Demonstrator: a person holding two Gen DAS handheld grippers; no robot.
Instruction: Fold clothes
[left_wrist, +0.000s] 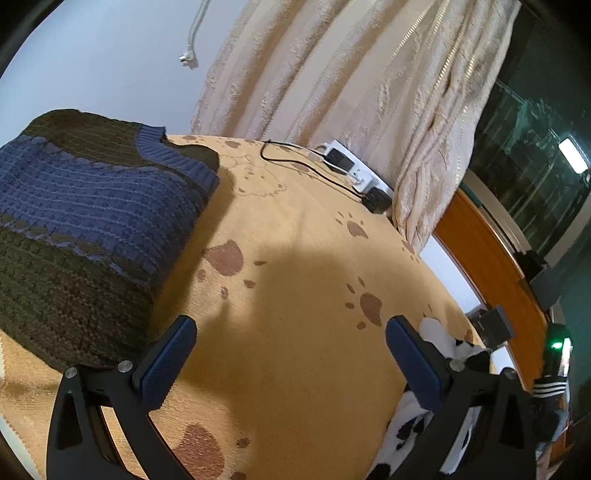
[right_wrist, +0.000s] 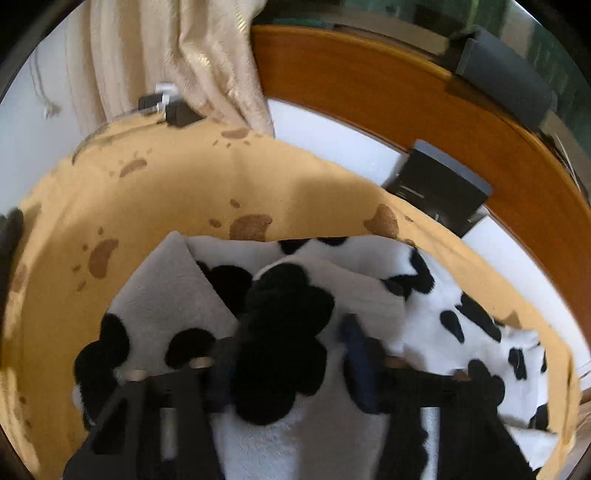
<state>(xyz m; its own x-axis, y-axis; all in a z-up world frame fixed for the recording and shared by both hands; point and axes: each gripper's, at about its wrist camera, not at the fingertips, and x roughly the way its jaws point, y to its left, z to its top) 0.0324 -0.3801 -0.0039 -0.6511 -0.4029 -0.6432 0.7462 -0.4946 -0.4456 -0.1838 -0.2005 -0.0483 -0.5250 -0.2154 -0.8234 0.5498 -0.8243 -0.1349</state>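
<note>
Folded sweater (left_wrist: 85, 221): blue and dark olive knit, lying folded at the far left of the blanket, well apart from both grippers.
Blanket (left_wrist: 295, 236): tan with brown paw prints, spread flat; it bears all the clothes.
Left gripper (left_wrist: 290, 332): jaws wide apart over bare blanket, nothing between them; its blue pads (left_wrist: 166, 363) touch no cloth.
Power strip (left_wrist: 354, 166): white, at the blanket's far edge below the cream curtain (left_wrist: 351, 74), with black plugs and a black cable (left_wrist: 295, 162) in it.
Cow-print garment (right_wrist: 424, 314): white fleece with black blotches, lying rumpled on the near right part of the blanket; in the left wrist view it shows just beside the right finger of the left gripper.
Right gripper (right_wrist: 288, 332): low over the cow-print garment, jaws partly open, with a raised black-blotched fold between them; the view is blurred, so I cannot tell whether the pads press on it.
Headboard (right_wrist: 406, 92): orange wood, curving along the far right.
Dark box (right_wrist: 439, 181): on the white ledge between blanket and headboard.
</note>
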